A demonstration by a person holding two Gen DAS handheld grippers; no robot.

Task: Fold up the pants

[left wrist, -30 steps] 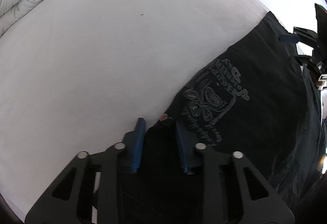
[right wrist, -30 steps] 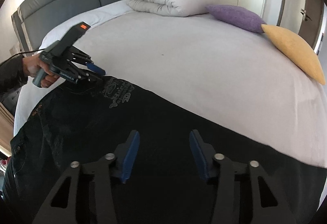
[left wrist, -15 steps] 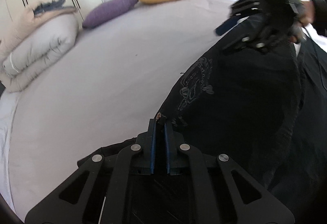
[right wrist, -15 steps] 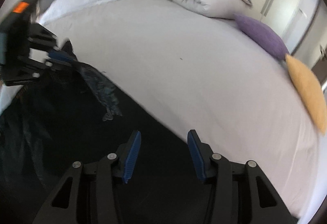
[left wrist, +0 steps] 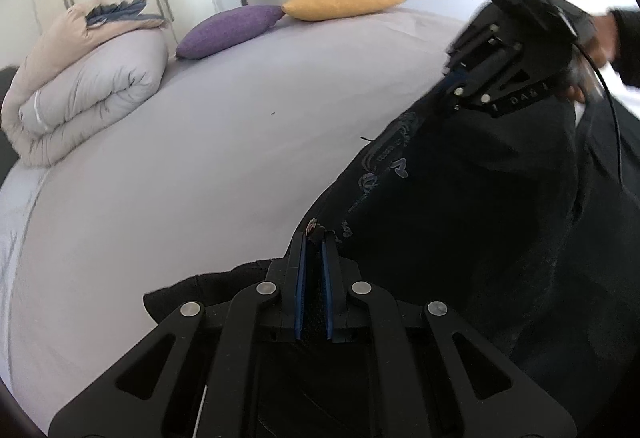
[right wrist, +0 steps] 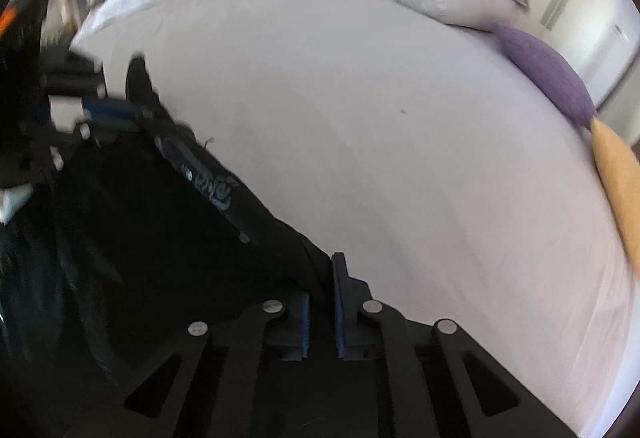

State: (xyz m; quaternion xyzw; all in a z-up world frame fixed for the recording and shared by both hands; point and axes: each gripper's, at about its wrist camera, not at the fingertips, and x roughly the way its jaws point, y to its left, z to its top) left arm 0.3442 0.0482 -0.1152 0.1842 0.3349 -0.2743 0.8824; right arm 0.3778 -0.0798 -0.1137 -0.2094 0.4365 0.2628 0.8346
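Both tools are closed on the pants (left wrist: 460, 222), each at one point of the same upper edge. The left gripper (left wrist: 313, 250) has its blue pads pressed together on the dark cloth near a small metal rivet, and the right gripper (right wrist: 322, 278) pinches the edge in the same way, with only a thin strip of fabric between its pads. In the left wrist view, the right tool appears far and to the right, higher than the left one, so the held edge rises from the near left to the far right.

The pants are lifted at this edge and hang down from it as a loose dark sheet; the lower part seems to lie on the near side of the bed (left wrist: 200, 166), but it is hidden in shadow. The grey printed lettering runs along the held edge, so the long axis of the garment follows the line between the two tools.

The open sheet lies to the far side of this line (toward the rolled duvet (left wrist: 84, 86) and the purple pillow (left wrist: 232, 30)). In my judgement, the fold needs both tools to carry the edge together, kept parallel, and neither hand is clearly nearer to the landing place.
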